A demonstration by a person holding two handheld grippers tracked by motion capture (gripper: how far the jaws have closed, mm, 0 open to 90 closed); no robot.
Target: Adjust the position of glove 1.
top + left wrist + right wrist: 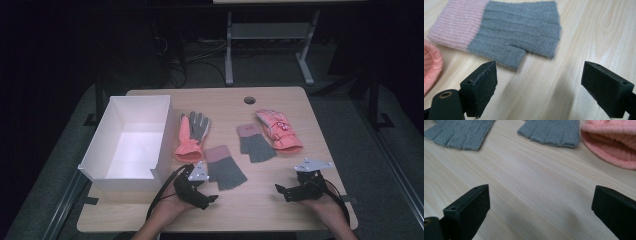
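Wooden table [280, 205], landmark: white box [131, 142] on its left part, four gloves spread mid-table. Step, likely: approach before first pick. Nearest grey-pink knit glove [506, 32] lies right of box, just ahead of left gripper [541, 82], jaws wide apart, empty. Next: advance, lower, pinch glove edge. Right gripper [541, 212] low over bare table, jaws spread, empty.

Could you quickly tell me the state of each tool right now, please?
Left tool: open, empty, facing a grey knit glove.
Right tool: open, empty, over the table.
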